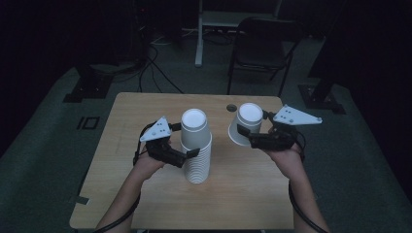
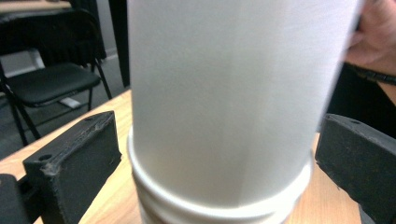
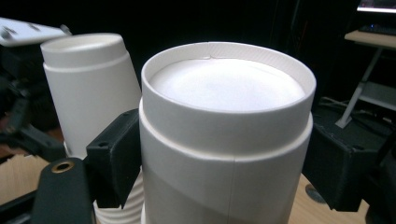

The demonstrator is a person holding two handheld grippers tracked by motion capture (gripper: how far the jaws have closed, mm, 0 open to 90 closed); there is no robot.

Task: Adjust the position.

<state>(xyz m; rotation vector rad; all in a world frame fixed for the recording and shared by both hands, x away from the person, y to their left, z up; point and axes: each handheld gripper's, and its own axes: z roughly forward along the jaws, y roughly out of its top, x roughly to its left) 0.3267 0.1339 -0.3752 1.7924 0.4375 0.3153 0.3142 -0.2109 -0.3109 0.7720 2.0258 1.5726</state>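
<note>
While right gripper [image 1: 248, 135] gripped single upturned white paper cup [image 1: 245, 124], left gripper [image 1: 190, 153] straddled tall white cup stack [image 1: 197, 153], jaws apart, not clamping; stack could topple if bumped.

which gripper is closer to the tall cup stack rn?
Left. The left gripper has its jaws on either side of the cup stack, though contact is unclear. The right gripper is off to the stack's right, clamped on a single upside-down cup.
</note>
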